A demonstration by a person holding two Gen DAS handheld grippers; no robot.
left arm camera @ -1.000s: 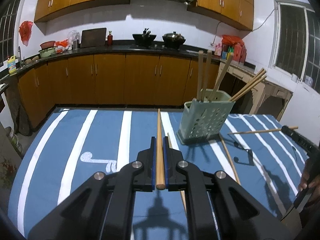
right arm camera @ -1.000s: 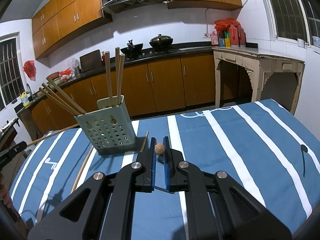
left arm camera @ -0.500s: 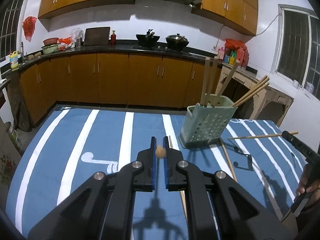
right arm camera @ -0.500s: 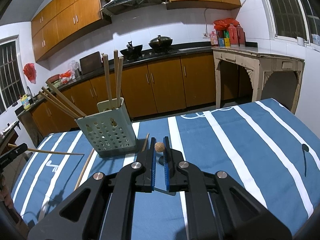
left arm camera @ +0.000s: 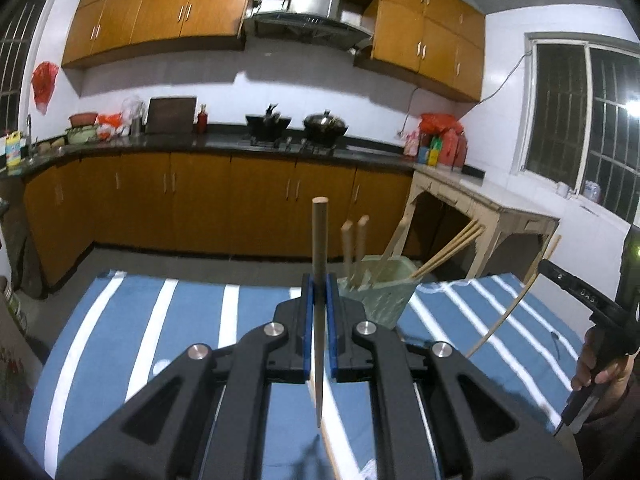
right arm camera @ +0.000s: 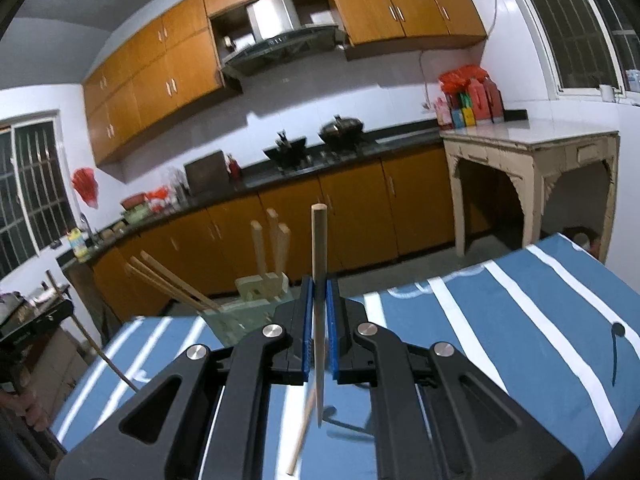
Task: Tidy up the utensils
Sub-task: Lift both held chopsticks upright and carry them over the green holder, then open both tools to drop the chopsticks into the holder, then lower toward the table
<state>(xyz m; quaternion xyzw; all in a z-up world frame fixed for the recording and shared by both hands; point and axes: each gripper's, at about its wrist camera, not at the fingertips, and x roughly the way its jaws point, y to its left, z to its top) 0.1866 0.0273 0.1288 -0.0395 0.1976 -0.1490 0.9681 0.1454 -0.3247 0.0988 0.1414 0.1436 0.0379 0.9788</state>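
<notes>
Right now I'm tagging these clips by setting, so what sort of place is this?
A home kitchen, most likely: orange-brown wooden cabinets under a dark countertop, a black lidded wok on the stove, and a steel range hood above it.

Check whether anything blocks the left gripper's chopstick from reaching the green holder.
Nothing visible does. The left gripper holds its chopstick upright, and the green holder sits just behind-right, its top partly filled by leaning chopsticks.
</notes>
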